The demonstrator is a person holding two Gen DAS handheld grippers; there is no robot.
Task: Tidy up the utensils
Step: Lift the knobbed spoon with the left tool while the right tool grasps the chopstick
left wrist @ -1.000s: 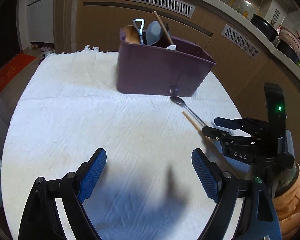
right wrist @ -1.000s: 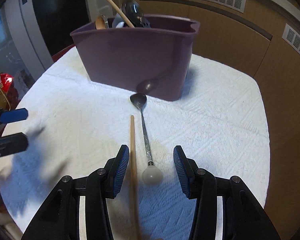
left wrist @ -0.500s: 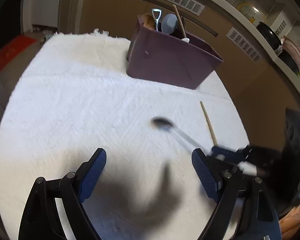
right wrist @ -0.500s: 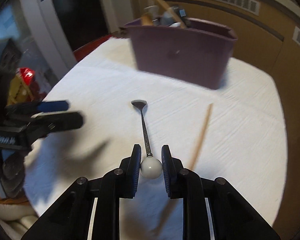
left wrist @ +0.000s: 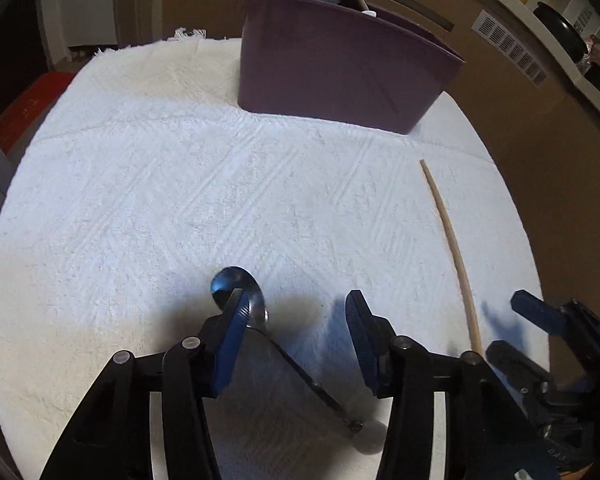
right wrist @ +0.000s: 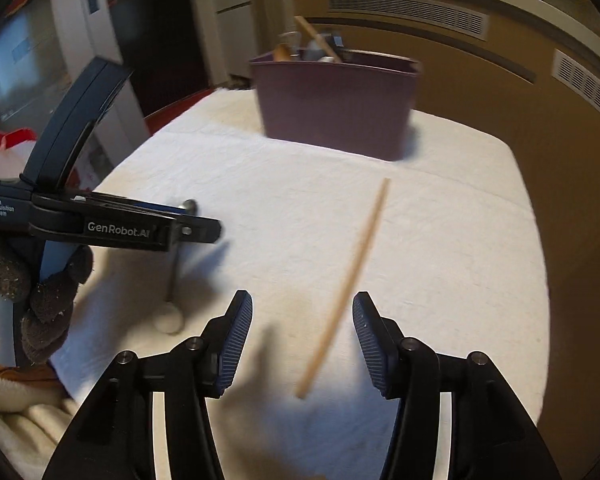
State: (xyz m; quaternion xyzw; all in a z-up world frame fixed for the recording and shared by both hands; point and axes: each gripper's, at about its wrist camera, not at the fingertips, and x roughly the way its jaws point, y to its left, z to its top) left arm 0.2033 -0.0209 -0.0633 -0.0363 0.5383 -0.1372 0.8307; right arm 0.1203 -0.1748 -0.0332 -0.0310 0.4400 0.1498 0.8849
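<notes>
A metal spoon [left wrist: 240, 288] with a white ball end lies on the white cloth. Its bowl sits against the left fingertip of my left gripper [left wrist: 296, 316] and its handle runs back between the fingers. Those jaws are closing around the spoon, and both pads are not seen pressing on it. In the right wrist view the spoon [right wrist: 174, 276] lies under the left gripper [right wrist: 204, 222]. A wooden chopstick [right wrist: 352, 272] lies between the fingers of my right gripper [right wrist: 302, 320], whose jaws are opening and touch nothing. The chopstick [left wrist: 452, 248] lies left of the right gripper [left wrist: 514, 328].
A purple bin [left wrist: 340, 68] with several utensils standing in it sits at the far side of the cloth-covered round table [left wrist: 120, 200]. Brown cabinets with vents rise behind it. A gloved hand [right wrist: 40, 300] holds the left gripper. The table edge drops off at right.
The right gripper shut on the spoon's ball end, dragged it across the cloth toward the left gripper, let go and shifted to the chopstick. The left gripper sank over the spoon and narrowed.
</notes>
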